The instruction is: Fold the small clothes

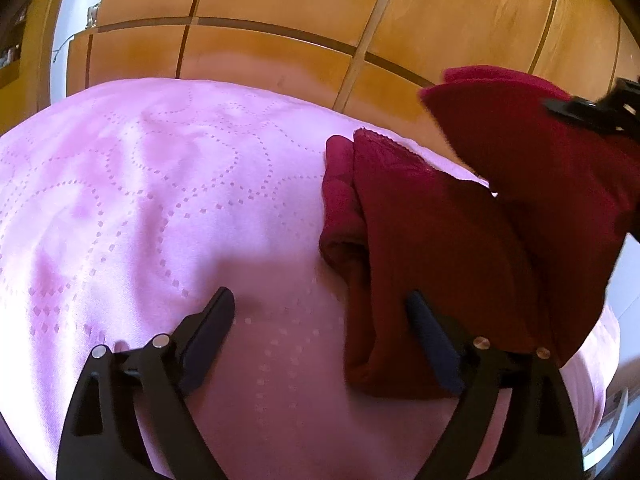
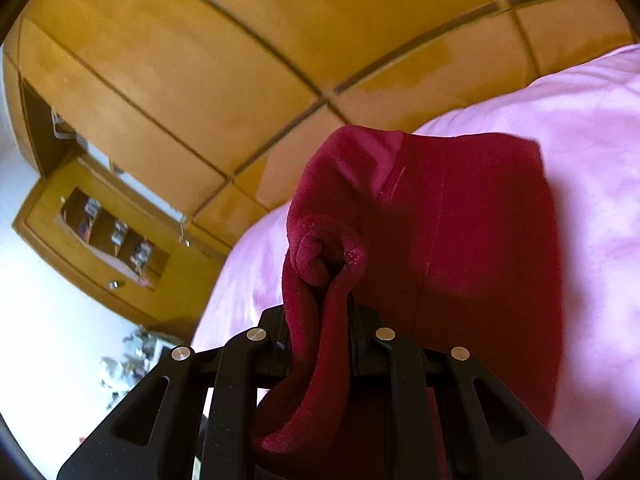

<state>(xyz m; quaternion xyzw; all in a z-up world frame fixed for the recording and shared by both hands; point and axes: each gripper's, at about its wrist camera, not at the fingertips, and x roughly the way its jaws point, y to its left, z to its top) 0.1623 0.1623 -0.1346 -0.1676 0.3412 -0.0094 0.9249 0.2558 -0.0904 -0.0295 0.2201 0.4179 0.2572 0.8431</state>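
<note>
A dark red garment (image 1: 420, 220) lies on the right side of a pink quilted bedspread (image 1: 140, 180), with a lace-trimmed edge at its far end. My left gripper (image 1: 320, 314) hovers low over the bed with its jaws wide apart. Its right finger (image 1: 428, 324) rests against the garment's near edge and its left finger (image 1: 218, 312) is over bare bedspread. My right gripper (image 1: 580, 110) enters at the upper right and holds one end of the garment lifted off the bed. In the right wrist view this gripper (image 2: 320, 320) is shut on a bunched fold of the red garment (image 2: 440, 220).
A wooden wardrobe (image 1: 280, 8) with panelled doors stands just behind the bed. In the right wrist view a wooden cabinet with an open shelf niche (image 2: 112, 232) holding small items stands at the left, above a pale floor (image 2: 48, 320) with some clutter.
</note>
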